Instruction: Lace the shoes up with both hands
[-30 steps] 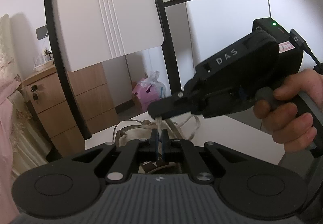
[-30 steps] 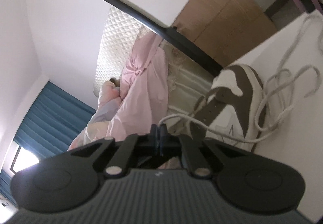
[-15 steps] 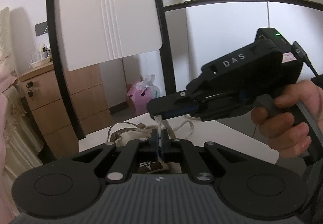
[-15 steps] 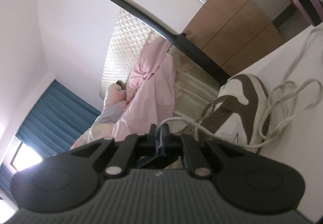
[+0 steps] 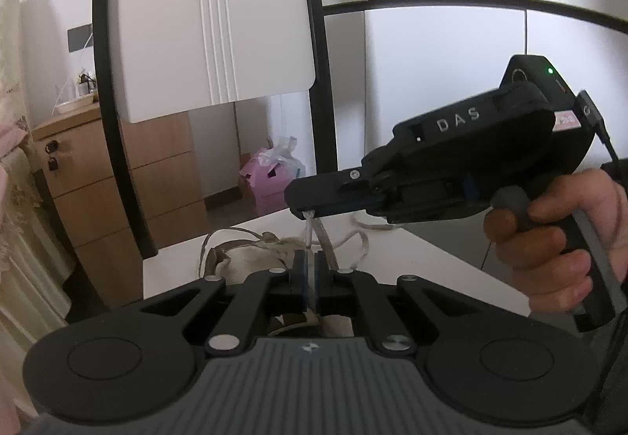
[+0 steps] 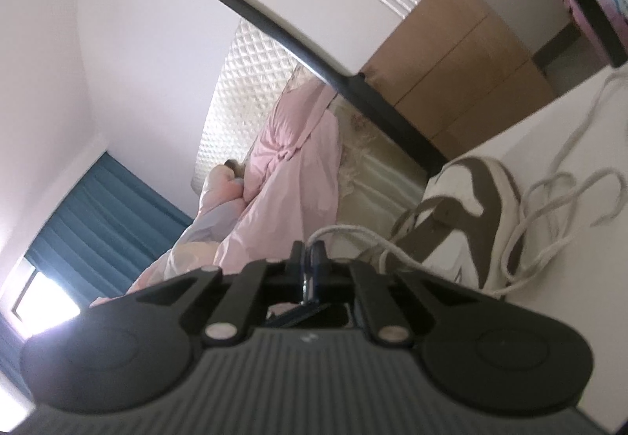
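A pink box sits on the floor past the white table, with crumpled clear plastic poking out of its open top. On the table lies the brown-and-white sneaker, on its side, its white shoelace sprawled in loose loops beside it. The left gripper is clenched on the clear lace tip, which stands up between its blue pads. Just above, the right gripper comes in sideways, pinched on that same tip. From the right wrist view, the lace runs from the closed fingers back to the shoe.
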